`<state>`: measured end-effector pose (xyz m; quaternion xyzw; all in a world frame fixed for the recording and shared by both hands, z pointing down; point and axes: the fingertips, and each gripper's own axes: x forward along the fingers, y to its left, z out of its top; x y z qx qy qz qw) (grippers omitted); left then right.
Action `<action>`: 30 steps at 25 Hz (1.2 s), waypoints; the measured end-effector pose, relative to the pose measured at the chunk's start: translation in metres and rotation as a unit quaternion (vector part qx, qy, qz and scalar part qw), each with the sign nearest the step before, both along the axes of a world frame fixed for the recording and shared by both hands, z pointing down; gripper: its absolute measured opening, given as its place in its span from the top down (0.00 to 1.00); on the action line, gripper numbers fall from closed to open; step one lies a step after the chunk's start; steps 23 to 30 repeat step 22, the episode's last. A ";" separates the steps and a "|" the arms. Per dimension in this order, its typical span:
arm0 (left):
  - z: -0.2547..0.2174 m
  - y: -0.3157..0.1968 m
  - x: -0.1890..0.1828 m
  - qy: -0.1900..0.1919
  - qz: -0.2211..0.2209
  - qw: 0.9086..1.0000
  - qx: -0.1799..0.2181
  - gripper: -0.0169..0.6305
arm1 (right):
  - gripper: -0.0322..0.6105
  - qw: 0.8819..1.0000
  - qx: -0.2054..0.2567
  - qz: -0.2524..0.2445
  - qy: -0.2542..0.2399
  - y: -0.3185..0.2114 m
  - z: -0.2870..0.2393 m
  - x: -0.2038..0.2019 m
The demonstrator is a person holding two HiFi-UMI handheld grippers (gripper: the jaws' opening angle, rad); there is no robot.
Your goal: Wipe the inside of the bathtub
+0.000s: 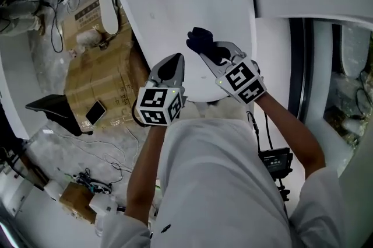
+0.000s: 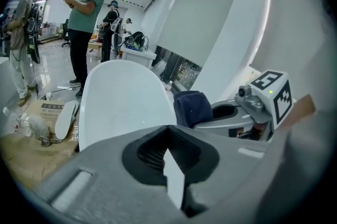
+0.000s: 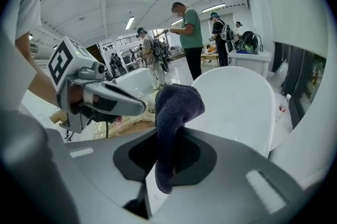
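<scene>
White glossy oval bathtub (image 1: pixel 175 2) sits below & ahead of both claws, its near end right under them. Right claw (image 1: pixel 217 59) clamped on dark navy terry cloth (image 1: pixel 203 42), which is bunched above the tub's near end; contact w/ surface unclear. Left claw (image 1: pixel 173 61) pressed together, nothing in it, just beside the right one.

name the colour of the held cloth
The cloth is dark navy, clearest in the right gripper view.

Left gripper (image 2: pixel 169 136) closed on nothing; right gripper (image 2: pixel 213 116) clamps dark cloth (image 2: pixel 192 107) beside bathtub (image 2: pixel 121 104)
</scene>
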<state>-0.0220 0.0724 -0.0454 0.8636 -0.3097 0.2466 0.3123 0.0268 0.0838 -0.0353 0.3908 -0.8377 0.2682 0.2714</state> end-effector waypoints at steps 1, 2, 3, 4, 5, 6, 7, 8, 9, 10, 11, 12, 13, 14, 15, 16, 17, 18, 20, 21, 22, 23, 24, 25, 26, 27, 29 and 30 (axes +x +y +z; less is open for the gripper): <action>-0.008 -0.001 0.002 0.007 -0.007 1.000 0.002 0.98 | 0.87 1.000 0.006 -0.001 -0.001 0.002 -0.010 0.002; -0.015 -0.002 0.004 0.014 -0.012 1.000 0.004 0.98 | 0.87 1.000 0.012 -0.002 -0.003 0.003 -0.019 0.002; -0.022 -0.002 0.006 0.019 -0.015 1.000 0.006 0.98 | 0.87 1.000 0.017 -0.003 -0.005 0.005 -0.028 0.003; -0.029 -0.001 0.008 0.024 -0.017 1.000 0.009 0.98 | 0.88 1.000 0.022 -0.003 -0.007 0.008 -0.036 0.003; -0.035 0.001 0.010 0.027 -0.017 0.999 0.011 0.98 | 0.87 1.000 0.026 -0.002 -0.010 0.011 -0.043 0.003; -0.042 0.003 0.011 0.030 -0.016 0.999 0.015 0.98 | 0.88 1.000 0.029 -0.001 -0.012 0.014 -0.050 0.003; -0.048 0.004 0.013 0.033 -0.015 0.999 0.019 0.98 | 0.88 0.999 0.033 0.000 -0.014 0.015 -0.056 0.003; -0.055 0.004 0.014 0.036 -0.013 0.999 0.023 0.98 | 0.87 0.999 0.036 0.002 -0.016 0.016 -0.062 0.002; -0.061 0.005 0.015 0.038 -0.010 0.999 0.028 0.98 | 0.87 0.999 0.040 0.004 -0.018 0.017 -0.067 0.003; -0.067 0.005 0.017 0.040 -0.009 0.999 0.032 0.98 | 0.87 0.999 0.043 0.006 -0.020 0.017 -0.073 0.003; -0.073 0.006 0.019 0.042 -0.008 0.998 0.035 0.98 | 0.87 0.999 0.046 0.008 -0.023 0.018 -0.077 0.005; -0.078 0.007 0.022 0.044 -0.008 0.998 0.038 0.98 | 0.87 0.998 0.048 0.010 -0.026 0.019 -0.081 0.006; -0.082 0.008 0.024 0.045 -0.008 0.998 0.040 0.98 | 0.87 0.998 0.049 0.011 -0.029 0.021 -0.084 0.008; -0.086 0.009 0.027 0.046 -0.009 0.998 0.041 0.98 | 0.87 0.998 0.049 0.011 -0.032 0.022 -0.086 0.010; -0.089 0.009 0.030 0.047 -0.010 0.998 0.042 0.98 | 0.88 0.998 0.051 0.010 -0.033 0.023 -0.088 0.012; -0.091 0.009 0.033 0.047 -0.010 0.998 0.042 0.98 | 0.88 0.998 0.052 0.009 -0.034 0.024 -0.090 0.013; -0.092 0.009 0.036 0.047 -0.009 0.998 0.043 0.98 | 0.88 0.998 0.053 0.008 -0.035 0.025 -0.091 0.014; -0.093 0.011 0.038 0.047 -0.008 0.998 0.042 0.98 | 0.88 0.998 0.053 0.008 -0.037 0.026 -0.093 0.015; -0.094 0.014 0.042 0.045 -0.004 0.998 0.042 0.98 | 0.87 0.998 0.053 0.010 -0.039 0.030 -0.095 0.016; -0.095 0.016 0.043 0.044 -0.003 0.998 0.041 0.98 | 0.88 0.998 0.053 0.011 -0.041 0.031 -0.095 0.017; -0.095 0.018 0.045 0.044 -0.002 0.998 0.041 0.98 | 0.88 0.998 0.053 0.012 -0.042 0.033 -0.096 0.018; -0.095 0.018 0.045 0.044 -0.002 0.998 0.041 0.98 | 0.88 0.998 0.053 0.012 -0.042 0.033 -0.096 0.018; -0.095 0.018 0.045 0.044 -0.002 0.998 0.041 0.98 | 0.88 0.998 0.053 0.012 -0.042 0.033 -0.096 0.018; -0.095 0.018 0.045 0.044 -0.002 0.998 0.041 0.98 | 0.88 0.998 0.053 0.012 -0.042 0.033 -0.096 0.018; -0.095 0.018 0.045 0.044 -0.002 0.998 0.041 0.98 | 0.88 0.998 0.053 0.012 -0.042 0.033 -0.096 0.018; -0.095 0.018 0.045 0.044 -0.002 0.998 0.041 0.98 | 0.88 0.998 0.053 0.012 -0.042 0.033 -0.096 0.018; -0.095 0.018 0.045 0.044 -0.002 0.998 0.041 0.98 | 0.88 0.998 0.053 0.012 -0.042 0.033 -0.096 0.018; -0.095 0.018 0.045 0.044 -0.002 0.998 0.041 0.98 | 0.88 0.998 0.053 0.012 -0.042 0.033 -0.096 0.018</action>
